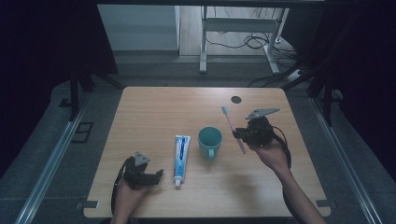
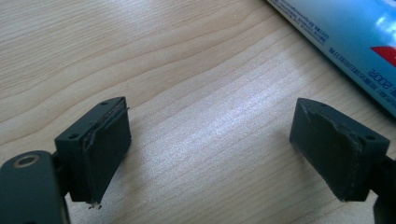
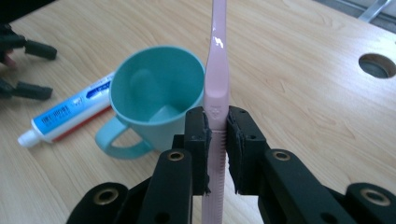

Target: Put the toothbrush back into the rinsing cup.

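Pink toothbrush (image 3: 217, 84): clamped mid-handle in my right gripper (image 1: 239, 134), lifted clear of the table, head pointing away, ready for the cup.
Left gripper (image 1: 156, 176): released, jaws spread, resting beside the toothpaste tube (image 1: 181, 157).
Teal cup (image 1: 209, 142): upright between tube and brush, mouth free to receive it.

A teal mug (image 1: 209, 142) stands upright at the middle of the wooden table (image 1: 159, 105), its handle toward the near edge. Just left of it lies a toothpaste tube (image 1: 181, 160), cap nearest. A dark round hole (image 1: 236, 99) sits toward the far right. Beyond the table, cables (image 1: 252, 42) trail on the floor.
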The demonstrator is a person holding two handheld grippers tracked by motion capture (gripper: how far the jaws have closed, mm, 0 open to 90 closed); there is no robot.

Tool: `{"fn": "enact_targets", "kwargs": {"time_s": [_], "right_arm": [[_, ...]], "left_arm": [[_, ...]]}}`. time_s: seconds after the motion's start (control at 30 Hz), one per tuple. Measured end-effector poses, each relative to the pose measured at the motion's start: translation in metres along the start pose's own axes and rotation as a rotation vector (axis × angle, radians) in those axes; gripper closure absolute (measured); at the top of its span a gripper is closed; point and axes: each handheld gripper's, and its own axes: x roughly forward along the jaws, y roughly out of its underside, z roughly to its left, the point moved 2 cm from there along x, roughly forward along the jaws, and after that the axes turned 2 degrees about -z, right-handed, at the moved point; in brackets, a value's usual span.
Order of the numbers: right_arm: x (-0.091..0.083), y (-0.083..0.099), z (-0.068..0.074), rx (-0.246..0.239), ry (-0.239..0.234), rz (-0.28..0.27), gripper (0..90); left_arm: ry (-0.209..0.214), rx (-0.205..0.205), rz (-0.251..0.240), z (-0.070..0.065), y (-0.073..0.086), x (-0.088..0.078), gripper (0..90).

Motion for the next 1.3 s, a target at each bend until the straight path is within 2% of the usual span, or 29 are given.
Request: {"fn": "enact_targets", "kwargs": {"time_s": [0.4, 0.8, 1.3], "right_arm": [[0.011, -0.011, 0.004, -0.002, -0.009, -0.059, 78.7], [0.018, -0.025, 0.007, 0.019, -0.028, -0.125, 78.7], [0.025, -0.043, 0.018, 0.003, -0.037, -0.169, 78.8]], "left_arm": [[0.001, 0.004, 0.003, 0.0, 0.0, 0.0, 12.7], [0.001, 0.004, 0.003, 0.0, 0.0, 0.0, 12.7], [0.001, 0.004, 0.004, 0.0, 0.0, 0.0, 12.6]]}}
